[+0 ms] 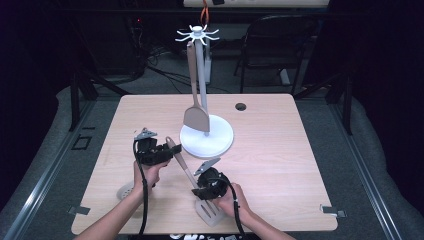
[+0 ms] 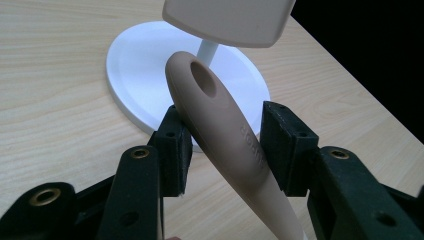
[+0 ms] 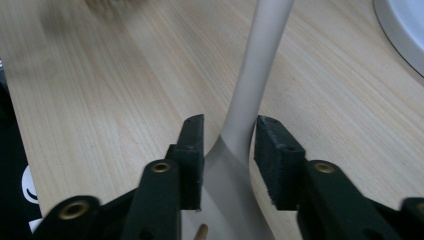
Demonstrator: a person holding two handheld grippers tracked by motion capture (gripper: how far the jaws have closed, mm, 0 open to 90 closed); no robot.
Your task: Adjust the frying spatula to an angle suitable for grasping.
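**Slotted turner held at both ends beside the rack**

We have the slotted turner lying slantwise on the worktop, its blade toward us and its handle end just beside the white base of the utensil rack. Our left gripper straddles the handle near the hanging hole; one pad touches it, the other stands off, so the jaws are apart. Our right gripper sits at the neck above the blade, jaws apart with gaps either side. A spatula already hangs from the rack. We judge the turner light, stiff and smooth, likely slippery. The thick handle below the hole offers the surest hold for hooking it.
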